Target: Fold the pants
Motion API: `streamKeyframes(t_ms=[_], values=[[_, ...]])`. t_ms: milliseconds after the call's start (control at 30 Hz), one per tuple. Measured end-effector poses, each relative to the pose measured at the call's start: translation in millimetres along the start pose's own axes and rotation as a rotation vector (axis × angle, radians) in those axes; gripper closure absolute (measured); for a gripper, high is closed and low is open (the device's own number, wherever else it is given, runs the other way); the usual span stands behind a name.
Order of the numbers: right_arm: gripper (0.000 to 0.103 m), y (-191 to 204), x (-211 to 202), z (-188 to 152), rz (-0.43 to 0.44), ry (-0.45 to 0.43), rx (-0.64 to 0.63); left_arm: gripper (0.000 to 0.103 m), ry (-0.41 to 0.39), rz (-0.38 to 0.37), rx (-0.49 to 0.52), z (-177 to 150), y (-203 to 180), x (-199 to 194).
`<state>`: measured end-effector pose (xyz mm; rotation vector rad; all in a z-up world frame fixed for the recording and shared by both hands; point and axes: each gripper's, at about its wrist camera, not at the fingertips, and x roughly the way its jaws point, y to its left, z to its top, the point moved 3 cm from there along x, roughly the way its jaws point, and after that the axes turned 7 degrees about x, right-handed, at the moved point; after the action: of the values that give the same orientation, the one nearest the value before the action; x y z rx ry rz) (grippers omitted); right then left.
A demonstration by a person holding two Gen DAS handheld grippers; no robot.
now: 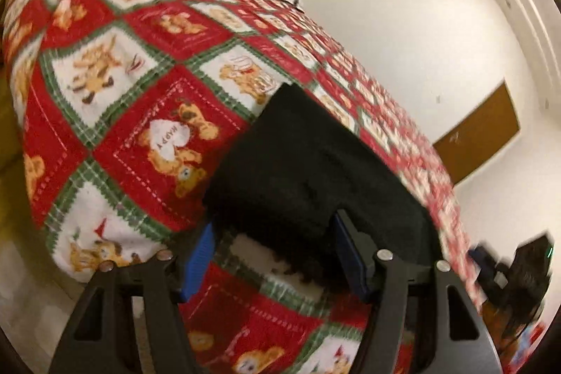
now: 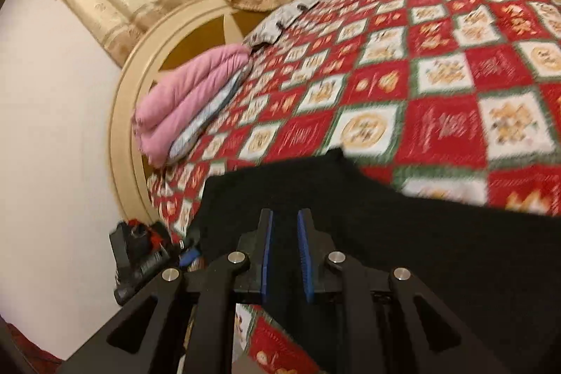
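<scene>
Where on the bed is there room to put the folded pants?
The big stretch of red checked quilt beyond the black pants is bare, bordered by the pink folded bedding on one side and the quilt's far edge on the other. It is crowded near the headboard, where the pink bedding sits, and at the near edge, where the pants lie.

Pants (image 2: pixel 350 216) on the quilt (image 2: pixel 438 76), folded bedding (image 2: pixel 186 100) behind near headboard (image 2: pixel 122 114)

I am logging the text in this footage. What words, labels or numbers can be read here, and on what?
"HAPPY", upside down, on a white heart in a red square of the quilt.
Script on the quilt's other red squares: too blurred to read.
Nothing else legible.
</scene>
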<state>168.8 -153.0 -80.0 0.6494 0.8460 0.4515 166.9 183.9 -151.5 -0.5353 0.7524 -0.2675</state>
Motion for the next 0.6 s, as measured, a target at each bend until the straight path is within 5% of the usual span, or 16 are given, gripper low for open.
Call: streamKeyframes(t_ms=[133,167,200,233,333,600], values=[[0.088,9.2,12.5,-15.3,-0.015,0.032,-0.034,0.022,-0.022,-0.023,-0.062,4.2,-3.4,4.4],[0.088,11.2,14.0,-18.2,-0.017,0.035,-0.040,0.031,-0.031,-0.011,-0.058,5.9,-5.8,3.6],[0.088,14.2,15.2,-20.5,-0.020,0.039,-0.048,0.068,-0.046,-0.002,-0.054,8.3,-7.3,2.1],[0.088,16.0,16.1,-21.9,-0.022,0.041,-0.054,0.079,-0.050,-0.016,-0.054,11.0,-7.3,1.6],[0.088,21.5,14.6,-25.3,-0.044,0.034,-0.090,0.079,-0.053,-0.041,-0.077,15.3,-4.2,-0.6],[0.088,29.4,42.6,-40.0,-0.042,0.048,-0.107,0.082,-0.133,0.080,0.095,49.0,-13.1,-31.8]])
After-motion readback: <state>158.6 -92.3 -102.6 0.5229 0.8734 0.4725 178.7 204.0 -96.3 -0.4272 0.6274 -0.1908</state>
